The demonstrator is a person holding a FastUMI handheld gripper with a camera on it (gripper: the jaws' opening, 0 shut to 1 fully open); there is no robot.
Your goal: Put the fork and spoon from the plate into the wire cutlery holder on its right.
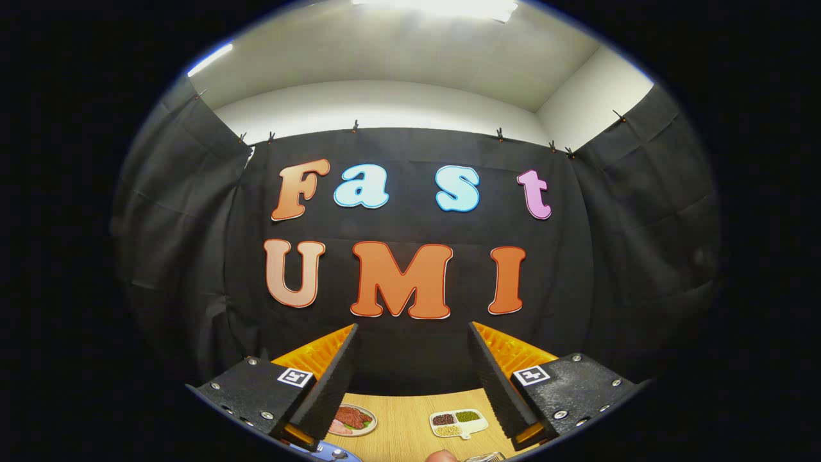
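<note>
My gripper [414, 328] is open and held high, pointing at the booth's back wall, with nothing between its black ribbed fingers [333, 378]. Far below the fingers a strip of the wooden table [404, 430] shows. Under the left finger peeks the rim of a blue plate [319, 448], with a small shiny piece [337, 454] on it that is too cut off to name. Below the right finger the top of the wire cutlery holder [487, 457] just shows. Most of the plate and holder is hidden.
On the table beyond the plate lie a round card picturing food [353, 420] and a white divided dish [458, 423] with dark, green and yellow grains. A small rounded pinkish thing [442, 456] sits left of the holder. Black cloth walls close in on three sides.
</note>
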